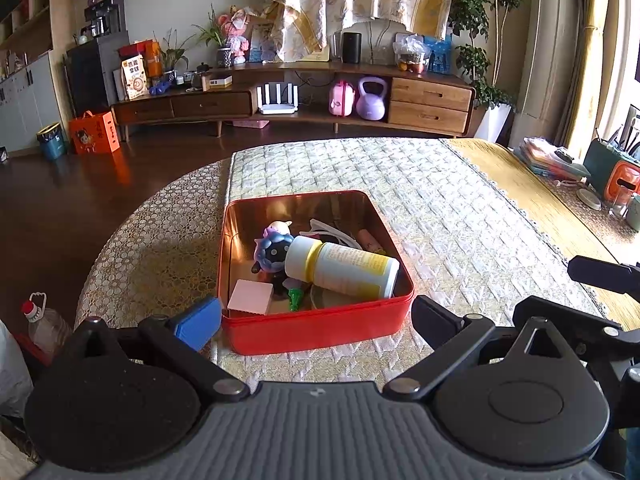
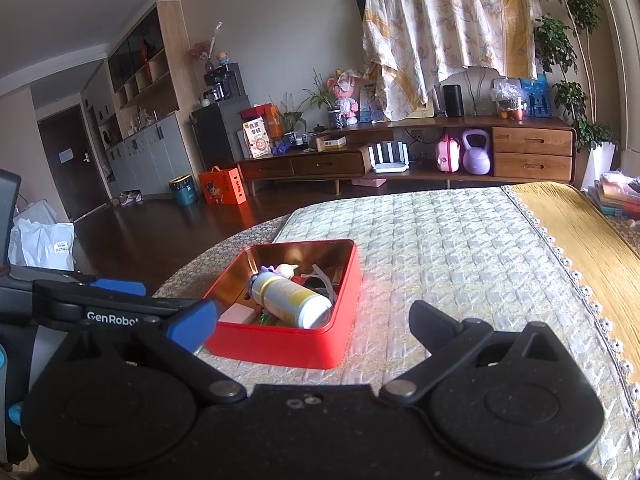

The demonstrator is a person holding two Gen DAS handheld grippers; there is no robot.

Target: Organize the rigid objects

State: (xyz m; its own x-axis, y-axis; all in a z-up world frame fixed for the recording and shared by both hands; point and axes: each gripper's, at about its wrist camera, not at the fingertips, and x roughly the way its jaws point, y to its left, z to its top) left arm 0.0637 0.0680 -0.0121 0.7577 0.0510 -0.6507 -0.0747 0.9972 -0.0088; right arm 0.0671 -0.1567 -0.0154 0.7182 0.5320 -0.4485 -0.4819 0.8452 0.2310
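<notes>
One red tin box [image 1: 316, 328] sits on the quilted table cover [image 1: 460, 216], and inside it lie one white bottle with a yellow band [image 1: 344, 268], tipped on its side, one dark blue toy figure [image 1: 272, 254], one pale pink card [image 1: 250, 298], one small green piece [image 1: 295, 299] and a tangle of white strips [image 1: 332, 232] toward the far wall of the tin; what else lies under the bottle cannot be made out.

Two grippers are in view. The left gripper [image 1: 316, 318] has its jaws spread wide and holds nothing; the tin's near wall lies just ahead of them, between the blue fingertip and the black one. The right gripper [image 2: 314, 324] also stands with jaws wide apart and empty, and the red tin box [image 2: 280, 344] sits ahead of its blue left fingertip, so the bottle [image 2: 294, 298] lies left of the jaw gap. The left gripper's body shows at the left edge of the right wrist view.

The table carries a yellow runner [image 2: 580, 232] with a lace edge to the right of the jaws. Beyond it is a living room with a dark wooden floor [image 1: 80, 200], a long wooden sideboard [image 1: 430, 104] holding one purple kettlebell [image 1: 371, 100], one pink case [image 1: 341, 98] and one white router [image 1: 278, 100], and a patterned cloth [image 2: 448, 20] draped above
</notes>
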